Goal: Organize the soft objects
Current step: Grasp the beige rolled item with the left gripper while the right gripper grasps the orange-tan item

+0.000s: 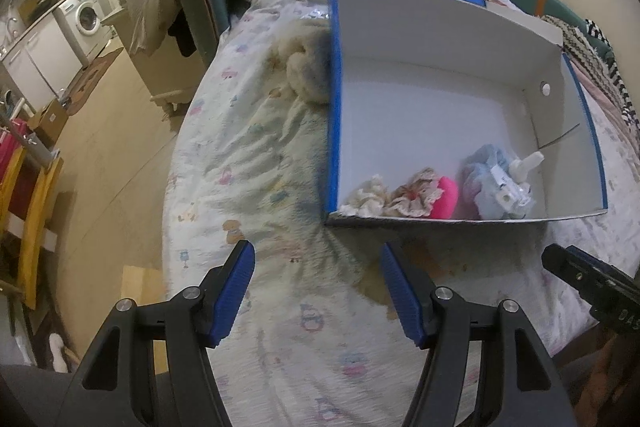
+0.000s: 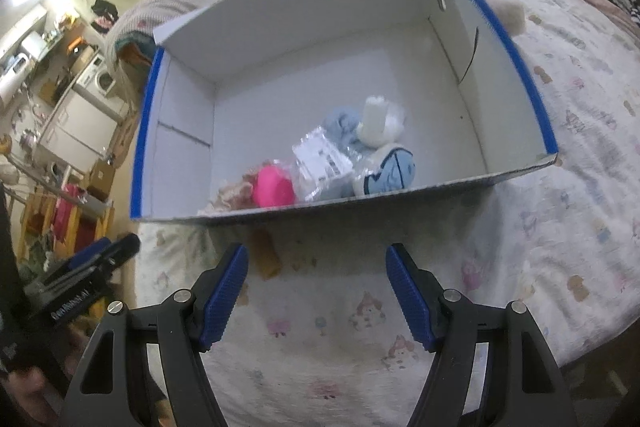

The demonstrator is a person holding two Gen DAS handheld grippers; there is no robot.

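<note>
Both fingers sets, left gripper (image 1: 316, 259) and right gripper (image 2: 316, 261), wide apart, empty; cream plush (image 1: 304, 67), frame centre-left, touches box (image 1: 334, 107) wall; approach may shove box.

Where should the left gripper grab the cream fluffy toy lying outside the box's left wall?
Pinch the cream fluffy toy at the rounded lobe facing away from the box, coming from above and from the open bedsheet side. Its other edge lies against the blue wall, leaving no finger room there. The left gripper is open and empty.
</note>
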